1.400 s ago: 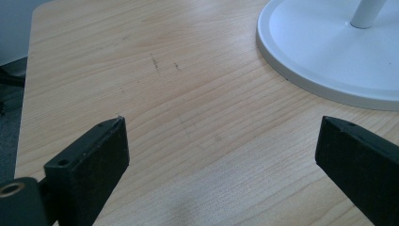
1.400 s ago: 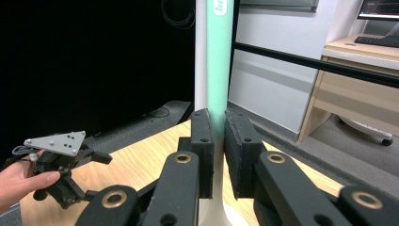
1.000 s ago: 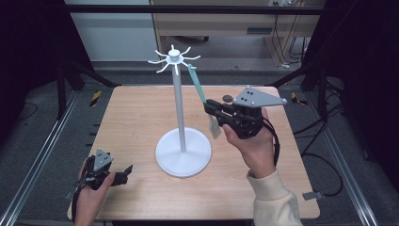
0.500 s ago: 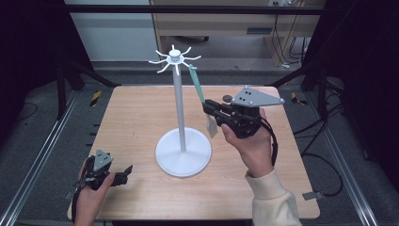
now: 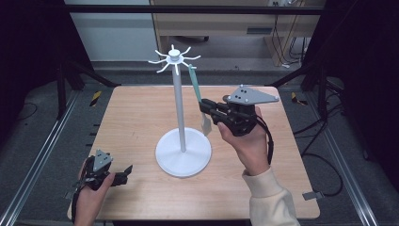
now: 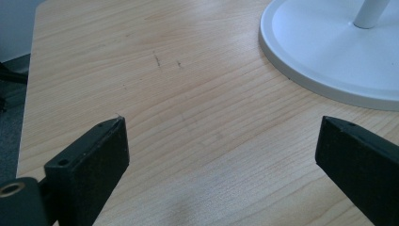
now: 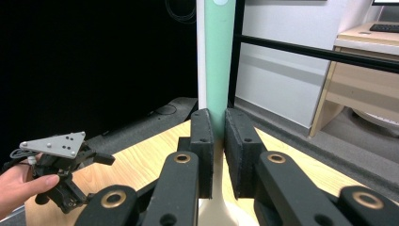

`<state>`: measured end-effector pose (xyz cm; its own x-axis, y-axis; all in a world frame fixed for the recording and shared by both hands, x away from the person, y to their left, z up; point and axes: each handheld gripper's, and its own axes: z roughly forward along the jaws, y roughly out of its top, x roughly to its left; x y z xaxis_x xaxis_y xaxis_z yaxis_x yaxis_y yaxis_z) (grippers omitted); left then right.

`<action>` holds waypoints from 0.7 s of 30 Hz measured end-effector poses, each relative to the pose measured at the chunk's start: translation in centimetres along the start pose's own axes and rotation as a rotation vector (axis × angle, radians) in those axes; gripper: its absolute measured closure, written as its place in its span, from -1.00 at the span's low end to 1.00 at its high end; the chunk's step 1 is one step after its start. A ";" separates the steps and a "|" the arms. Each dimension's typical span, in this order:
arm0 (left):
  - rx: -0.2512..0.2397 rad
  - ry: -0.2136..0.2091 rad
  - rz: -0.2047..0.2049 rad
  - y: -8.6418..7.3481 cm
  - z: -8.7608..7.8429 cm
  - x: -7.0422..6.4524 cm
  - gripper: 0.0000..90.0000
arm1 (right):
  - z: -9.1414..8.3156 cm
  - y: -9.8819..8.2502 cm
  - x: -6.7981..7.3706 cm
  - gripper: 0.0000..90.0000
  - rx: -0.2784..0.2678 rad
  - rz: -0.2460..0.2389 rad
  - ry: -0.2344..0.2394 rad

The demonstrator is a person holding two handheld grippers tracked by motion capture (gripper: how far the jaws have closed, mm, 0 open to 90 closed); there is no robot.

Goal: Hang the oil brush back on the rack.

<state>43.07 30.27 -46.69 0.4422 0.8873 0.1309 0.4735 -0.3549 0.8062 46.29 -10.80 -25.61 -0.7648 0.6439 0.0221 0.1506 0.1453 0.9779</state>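
Note:
A white stand (image 5: pixel 179 108) with a ring of hooks (image 5: pixel 174 58) at its top rises from a round base (image 5: pixel 183 154) in the middle of the table. My right gripper (image 5: pixel 207 109) is shut on a utensil with a pale green handle (image 5: pixel 194 84) and a whitish head (image 5: pixel 206 125), held just right of the pole. The handle's top end reaches up beside a hook; whether it hangs on the hook I cannot tell. In the right gripper view the pads of my right gripper (image 7: pixel 217 127) press on the green handle (image 7: pixel 219 61). My left gripper (image 5: pixel 123 171) rests open on the table's near left corner, its jaws (image 6: pixel 221 136) wide apart with nothing between them.
The stand's base (image 6: pixel 329 56) lies just ahead and right of the left gripper. The wooden table (image 5: pixel 141 117) ends close behind the stand. A dark metal frame (image 5: pixel 56 141) runs along both sides, and cables (image 5: pixel 329 160) trail on the floor at the right.

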 end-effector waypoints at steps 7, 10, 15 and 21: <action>-0.005 0.002 -0.009 -0.1 -0.2 0.1 -0.94 | 0.5 0.0 -0.1 0.88 0.013 0.002 0.011; -0.008 0.004 -0.011 -0.1 -0.2 0.2 -0.94 | 0.9 -0.1 -0.2 0.85 0.024 0.007 0.016; -0.008 0.003 -0.011 -0.1 -0.2 0.2 -0.94 | 1.0 -0.1 0.0 0.84 0.033 -0.004 0.003; -0.009 -0.006 -0.001 0.0 -0.1 0.0 -0.94 | 0.1 0.1 0.5 0.62 0.064 -0.048 -0.146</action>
<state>43.03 30.29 -46.60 0.4463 0.8859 0.1260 0.4676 -0.3510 0.8113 46.01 -10.34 -25.54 -0.6736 0.7367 -0.0598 0.1589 0.2234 0.9617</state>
